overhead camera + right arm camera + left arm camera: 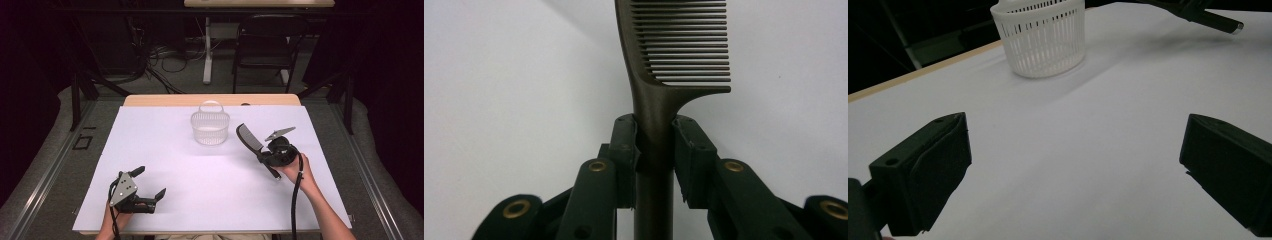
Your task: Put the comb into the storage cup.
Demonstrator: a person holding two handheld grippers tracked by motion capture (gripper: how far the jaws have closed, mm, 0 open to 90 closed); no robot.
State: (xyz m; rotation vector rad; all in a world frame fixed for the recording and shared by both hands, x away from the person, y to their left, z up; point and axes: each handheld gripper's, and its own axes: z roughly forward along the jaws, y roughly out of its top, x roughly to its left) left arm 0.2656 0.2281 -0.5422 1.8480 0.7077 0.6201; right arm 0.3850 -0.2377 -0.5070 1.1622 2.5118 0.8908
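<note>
A dark comb (249,137) with a long handle hangs above the white table cover, to the right of a white slotted basket (210,127). My right gripper (264,158) is shut on the comb's handle; in the right gripper view both pads (627,145) press the comb (659,75) just below its teeth. The comb's teeth end points up and left toward the basket. My left gripper (149,182) rests near the front left of the table, open and with nothing between its jaws. The left gripper view has the basket (1040,37) ahead and the comb's handle tip (1220,21) at the top right.
The white cover (165,165) spans most of the table, with a wooden edge (160,100) along the far side. Beyond the table stand a black chair (267,45) and a table leg among floor cables.
</note>
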